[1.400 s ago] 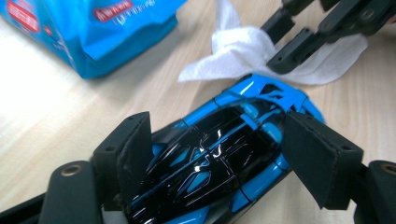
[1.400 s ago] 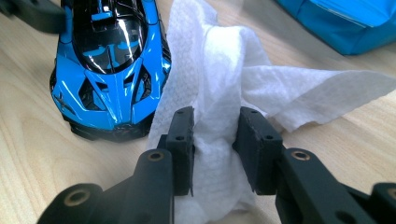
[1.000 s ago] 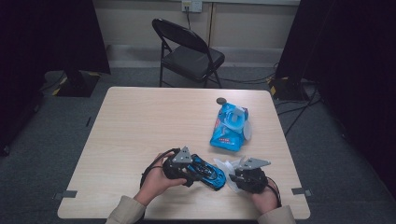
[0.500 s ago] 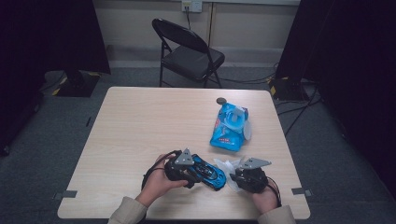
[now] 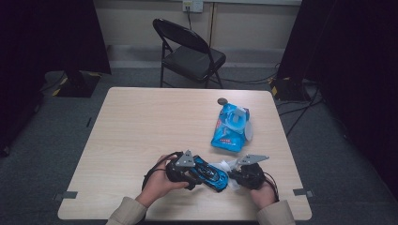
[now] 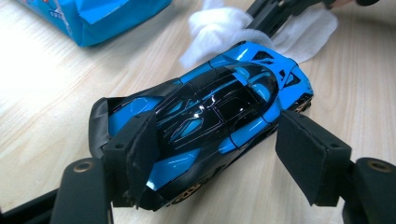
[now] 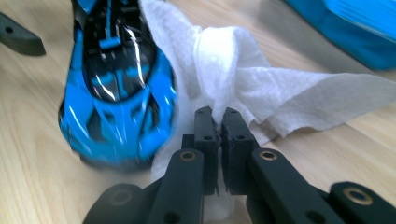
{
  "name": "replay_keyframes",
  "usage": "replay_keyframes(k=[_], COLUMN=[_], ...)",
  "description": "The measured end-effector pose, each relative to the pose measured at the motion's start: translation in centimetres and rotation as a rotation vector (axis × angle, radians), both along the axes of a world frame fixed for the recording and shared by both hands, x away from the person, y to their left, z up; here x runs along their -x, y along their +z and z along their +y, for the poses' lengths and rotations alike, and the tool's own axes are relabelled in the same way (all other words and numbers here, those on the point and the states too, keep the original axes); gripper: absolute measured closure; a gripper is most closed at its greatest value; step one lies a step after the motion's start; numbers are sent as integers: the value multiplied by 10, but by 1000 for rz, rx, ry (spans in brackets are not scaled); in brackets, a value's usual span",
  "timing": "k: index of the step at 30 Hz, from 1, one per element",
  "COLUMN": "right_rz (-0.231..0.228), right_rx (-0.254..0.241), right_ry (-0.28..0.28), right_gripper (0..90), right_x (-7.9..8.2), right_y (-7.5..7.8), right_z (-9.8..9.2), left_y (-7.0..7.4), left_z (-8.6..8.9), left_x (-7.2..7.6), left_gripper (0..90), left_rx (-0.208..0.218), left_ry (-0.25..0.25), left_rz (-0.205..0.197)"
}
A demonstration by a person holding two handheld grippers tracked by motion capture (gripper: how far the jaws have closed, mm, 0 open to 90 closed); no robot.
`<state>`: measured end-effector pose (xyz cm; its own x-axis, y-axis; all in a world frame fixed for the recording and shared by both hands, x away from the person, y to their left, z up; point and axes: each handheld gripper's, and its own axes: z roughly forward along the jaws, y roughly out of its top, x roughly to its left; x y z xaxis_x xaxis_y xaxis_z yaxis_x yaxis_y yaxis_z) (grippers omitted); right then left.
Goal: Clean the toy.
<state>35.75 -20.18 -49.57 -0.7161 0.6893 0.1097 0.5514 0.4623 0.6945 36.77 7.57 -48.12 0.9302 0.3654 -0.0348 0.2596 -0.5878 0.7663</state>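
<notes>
Glossy blue-and-black toy car (image 6: 210, 116) lies beside a crumpled white wipe (image 7: 243, 88).

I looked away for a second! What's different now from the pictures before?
The right gripper has just been closing its fingers and is now shut on the crumpled white wet wipe beside the shiny blue and black toy car. Nothing visibly moved across the table. The left gripper holds the car as before, and the blue wipes pack stayed put.
</notes>
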Motion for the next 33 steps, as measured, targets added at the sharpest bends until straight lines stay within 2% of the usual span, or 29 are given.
replay_keyframes(k=[3,5,10,15,19,27,33], right_rz=[1,15,28,39,62,49,36], right_rx=[2,-15,-9,-13,-39,-12,-4], right_ry=[9,15,35,35,23,36,11], right_gripper=[868,869,872,872,872,872,755], right_x=[-4,-9,-15,-19,-23,-25,-23], right_y=[0,0,1,1,0,4,5], right_z=[4,8,11,14,13,17,15], left_y=[1,0,-1,-1,-1,-2,-2], left_z=[0,2,3,4,5,5,5], left_x=[-1,-1,-1,-1,-1,-1,-1], left_gripper=[296,296,298,298,298,300,305], left_rx=[-15,-3,-6,-3,-9,-6,-7], left_ry=[6,11,2,8,-2,-5,-9], left_rz=[-10,-11,-18,-21,-33,-35,-37])
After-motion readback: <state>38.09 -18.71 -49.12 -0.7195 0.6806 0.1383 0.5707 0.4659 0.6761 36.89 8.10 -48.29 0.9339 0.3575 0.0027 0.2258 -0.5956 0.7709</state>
